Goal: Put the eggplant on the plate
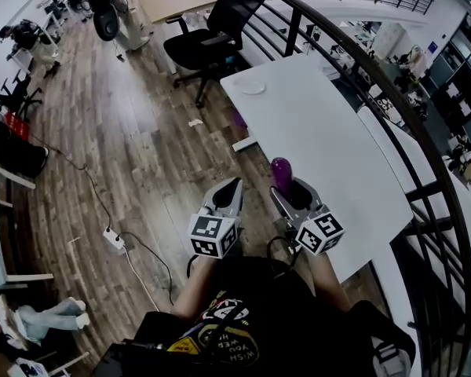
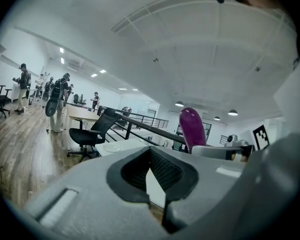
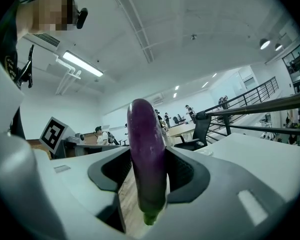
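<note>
A long purple eggplant (image 1: 280, 171) stands upright, stem end down, with my right gripper (image 1: 286, 191) shut on it; in the right gripper view the eggplant (image 3: 146, 149) fills the gap between the pads of this gripper (image 3: 149, 169). It hangs over the near edge of the white table (image 1: 322, 132). A small white plate (image 1: 251, 87) lies at the table's far left corner, well ahead of both grippers. My left gripper (image 1: 235, 185) hovers over the wooden floor just left of the table, its jaws together and holding nothing. From the left gripper (image 2: 150, 154) view I see the eggplant (image 2: 192, 126) and the plate (image 2: 112, 147).
A black office chair (image 1: 212, 38) stands beyond the table's far corner. A black railing (image 1: 392, 100) curves along the table's right side. A power strip with cable (image 1: 114, 240) lies on the floor at left. People (image 2: 57, 101) stand far off.
</note>
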The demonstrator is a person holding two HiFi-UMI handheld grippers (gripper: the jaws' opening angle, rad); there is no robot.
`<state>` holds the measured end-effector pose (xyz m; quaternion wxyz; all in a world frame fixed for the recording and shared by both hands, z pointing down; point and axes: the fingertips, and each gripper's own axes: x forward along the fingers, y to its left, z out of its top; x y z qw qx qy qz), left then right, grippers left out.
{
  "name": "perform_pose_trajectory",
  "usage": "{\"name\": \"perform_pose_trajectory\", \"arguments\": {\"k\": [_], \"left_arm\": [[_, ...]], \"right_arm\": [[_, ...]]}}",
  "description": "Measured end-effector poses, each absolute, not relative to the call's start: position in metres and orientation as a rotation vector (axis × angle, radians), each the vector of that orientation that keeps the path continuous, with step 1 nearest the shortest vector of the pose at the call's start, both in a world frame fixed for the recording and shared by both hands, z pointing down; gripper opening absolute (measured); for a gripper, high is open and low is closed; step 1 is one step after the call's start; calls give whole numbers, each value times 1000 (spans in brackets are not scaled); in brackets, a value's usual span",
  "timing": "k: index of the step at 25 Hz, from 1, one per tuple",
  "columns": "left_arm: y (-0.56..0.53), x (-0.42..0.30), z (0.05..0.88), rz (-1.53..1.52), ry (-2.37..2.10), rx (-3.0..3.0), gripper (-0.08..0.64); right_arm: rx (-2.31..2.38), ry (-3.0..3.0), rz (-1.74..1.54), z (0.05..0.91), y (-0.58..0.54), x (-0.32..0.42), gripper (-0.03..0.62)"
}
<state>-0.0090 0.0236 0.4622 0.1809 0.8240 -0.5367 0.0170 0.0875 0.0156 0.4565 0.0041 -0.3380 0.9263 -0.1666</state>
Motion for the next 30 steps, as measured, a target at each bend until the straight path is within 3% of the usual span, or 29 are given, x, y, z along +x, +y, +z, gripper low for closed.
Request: {"name": "perform_pose_trajectory", "arguments": {"k": [16, 30], "left_arm": [[-74, -56, 474, 63, -1366, 2350, 5], [-220, -77, 466, 58, -1430, 2332, 5]], "right_arm": [[-1174, 2883, -608, 469, -72, 29, 212], [-1083, 2887, -571, 472, -216, 17, 212]]}}
